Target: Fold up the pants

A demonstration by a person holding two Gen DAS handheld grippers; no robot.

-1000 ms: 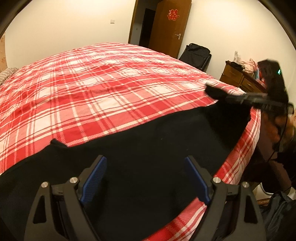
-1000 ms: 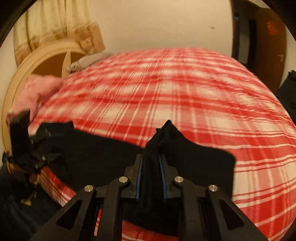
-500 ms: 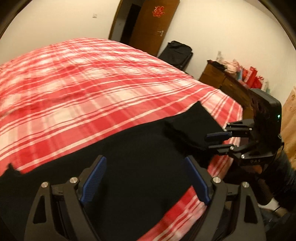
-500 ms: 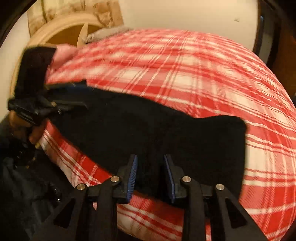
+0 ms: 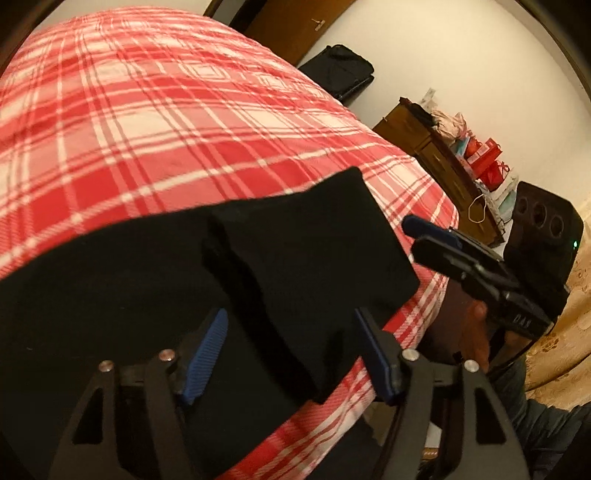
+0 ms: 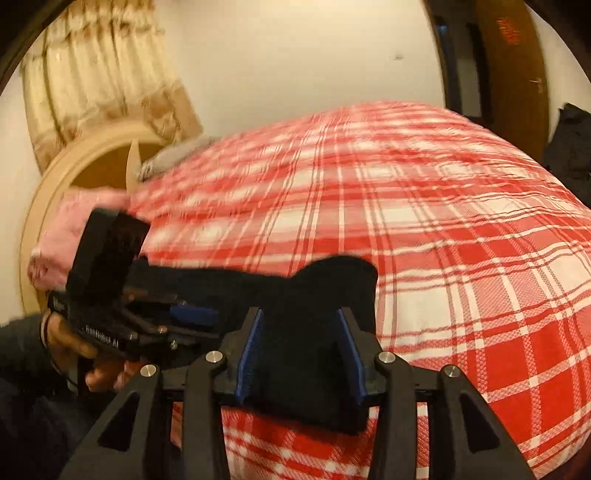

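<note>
We see black matte pants (image 5: pixel 303 258), folded layer on top, on the plaid bed (image 5: pixel 155 122) beneath our left gripper (image 5: pixel 291 354) and right gripper (image 6: pixel 301 354); ribbed blue fingers (image 5: pixel 207 350) spread, holding nothing.

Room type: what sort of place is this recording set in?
Most likely a home bedroom. A bed with a red plaid cover fills both views, a curved headboard stands at one end, and a wooden dresser sits by the wall near a door.
</note>
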